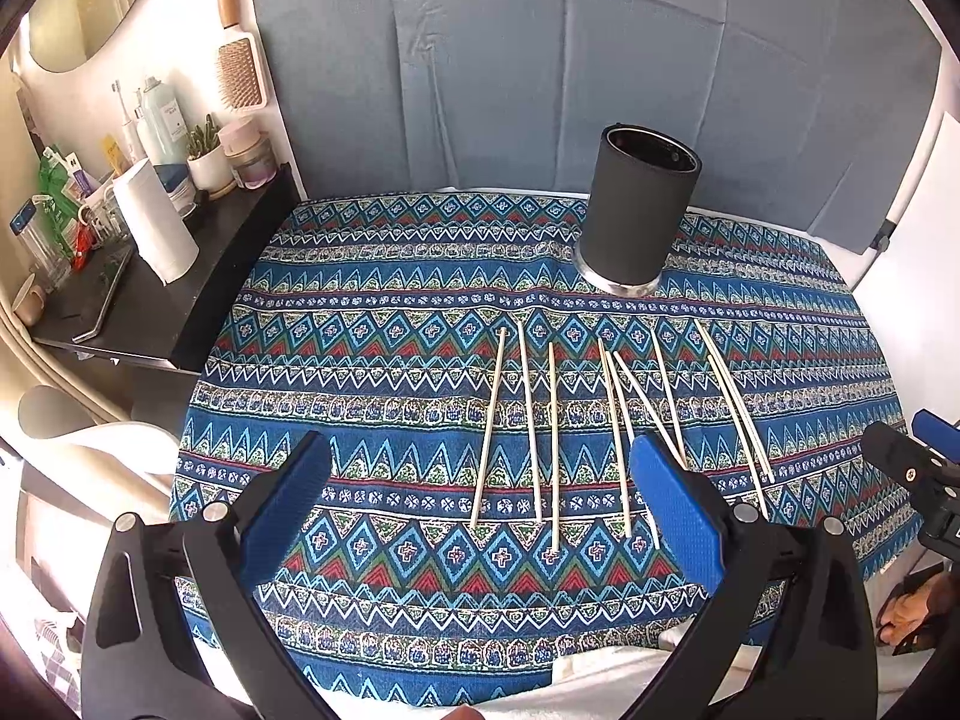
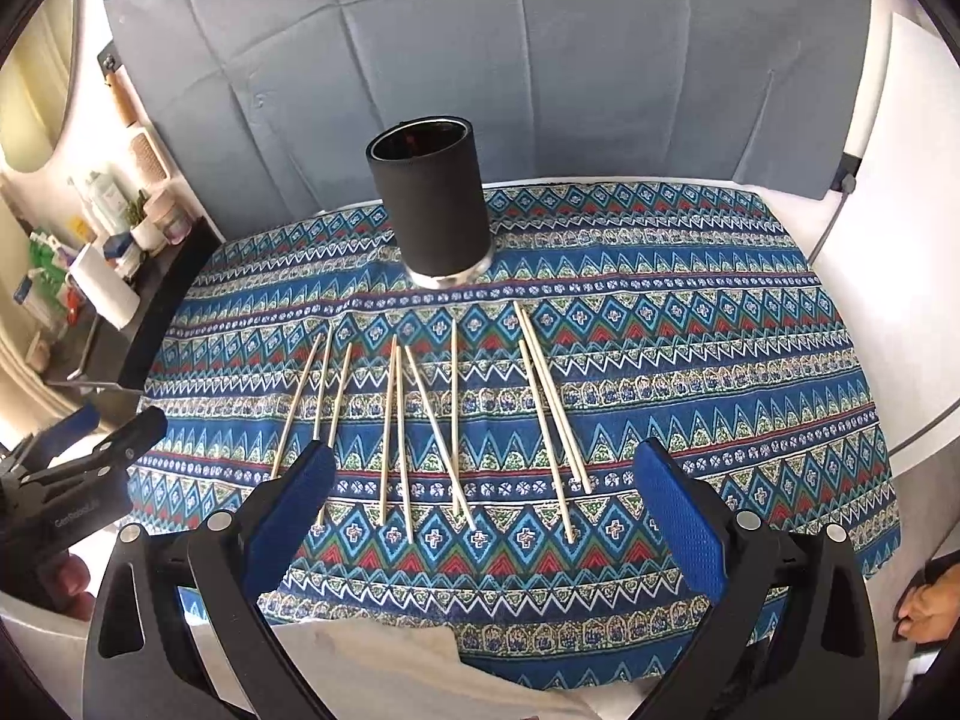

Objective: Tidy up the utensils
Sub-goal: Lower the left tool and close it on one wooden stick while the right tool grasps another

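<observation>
Several pale wooden chopsticks [image 1: 554,444] lie side by side on the patterned blue cloth [image 1: 384,360], pointing towards a black cylindrical holder [image 1: 639,210] that stands upright behind them. The chopsticks [image 2: 454,420] and the holder [image 2: 435,204] also show in the right wrist view. My left gripper [image 1: 480,450] is open and empty, held above the near ends of the left chopsticks. My right gripper [image 2: 486,456] is open and empty, held above the near ends of the middle chopsticks. Each gripper shows at the edge of the other's view: the right gripper [image 1: 924,468], the left gripper [image 2: 78,462].
A black side shelf [image 1: 150,276] at the left holds a paper roll [image 1: 153,222], bottles, a small plant and jars. A grey-blue padded panel [image 1: 540,60] stands behind the table. A white board [image 2: 900,180] stands at the right. A white towel [image 2: 420,666] lies at the cloth's near edge.
</observation>
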Motion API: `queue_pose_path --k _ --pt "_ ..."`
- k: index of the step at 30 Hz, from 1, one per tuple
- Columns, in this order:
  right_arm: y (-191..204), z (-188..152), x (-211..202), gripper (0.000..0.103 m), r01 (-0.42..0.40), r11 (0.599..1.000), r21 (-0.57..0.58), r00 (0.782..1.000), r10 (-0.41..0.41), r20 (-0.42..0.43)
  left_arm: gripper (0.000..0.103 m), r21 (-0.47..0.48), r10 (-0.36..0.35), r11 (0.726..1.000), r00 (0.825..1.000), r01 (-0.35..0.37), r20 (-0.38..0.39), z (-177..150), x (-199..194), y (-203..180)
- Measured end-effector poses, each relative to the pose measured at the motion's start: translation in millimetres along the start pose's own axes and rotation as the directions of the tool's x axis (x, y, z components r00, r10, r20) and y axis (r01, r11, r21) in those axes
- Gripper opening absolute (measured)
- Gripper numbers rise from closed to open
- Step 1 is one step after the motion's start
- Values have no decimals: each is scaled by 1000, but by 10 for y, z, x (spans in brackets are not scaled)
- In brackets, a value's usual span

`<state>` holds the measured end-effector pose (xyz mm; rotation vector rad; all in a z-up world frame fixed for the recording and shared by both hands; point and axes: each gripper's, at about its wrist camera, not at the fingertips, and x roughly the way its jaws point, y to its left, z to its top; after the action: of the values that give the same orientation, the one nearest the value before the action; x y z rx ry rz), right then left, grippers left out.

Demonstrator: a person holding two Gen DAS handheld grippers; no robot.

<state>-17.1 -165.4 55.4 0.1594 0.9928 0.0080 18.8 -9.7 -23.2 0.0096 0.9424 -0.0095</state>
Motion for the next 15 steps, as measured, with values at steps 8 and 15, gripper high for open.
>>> queue_pose_path --k 8,15 --pt "8 49 128 95 -33 999 -9 999 33 -29 97 6 8 1000 999 -8 -42 44 138 -8" --pt "-85 128 281 94 -89 996 7 994 89 -67 97 -16 -36 999 992 35 -118 126 360 85"
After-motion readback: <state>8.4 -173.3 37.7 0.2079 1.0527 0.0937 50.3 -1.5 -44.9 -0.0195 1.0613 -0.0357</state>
